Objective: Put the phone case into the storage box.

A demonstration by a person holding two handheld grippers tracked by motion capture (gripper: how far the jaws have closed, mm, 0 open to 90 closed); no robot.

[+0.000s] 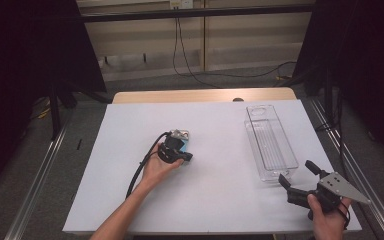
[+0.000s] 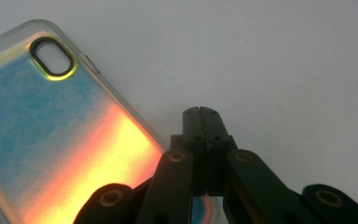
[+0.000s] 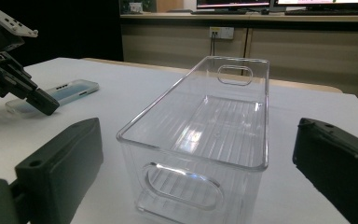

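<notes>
The left hand-held gripper (image 1: 184,156) sits low over the white counter (image 1: 220,200), near its middle, with its 2 black jaws pressed flat together and nothing between them. In the left gripper view the closed tips (image 2: 200,112) rest just beside the long edge of a phone case (image 2: 51,140), which lies flat on the counter (its back shades from blue to orange and yellow, and its dark-ringed camera opening points toward the top left of that view). Whether the tips actually touch the case's edge cannot be told. In the right gripper view the same case (image 3: 67,93) lies flat beside the tip of the left hand-held gripper (image 3: 44,105), off to the left of the bin.

The right hand-held gripper (image 1: 297,175) is held at the counter's near right corner, jaws spread wide and empty, pointing at the short near end of a clear plastic bin (image 1: 270,142). The bin stands upright and empty on the right side of the counter, well apart from the phone case. From the right gripper view the bin (image 3: 200,135) sits between the 2 open jaws but ahead of them, with an oval handle cut-out in each end wall.
</notes>
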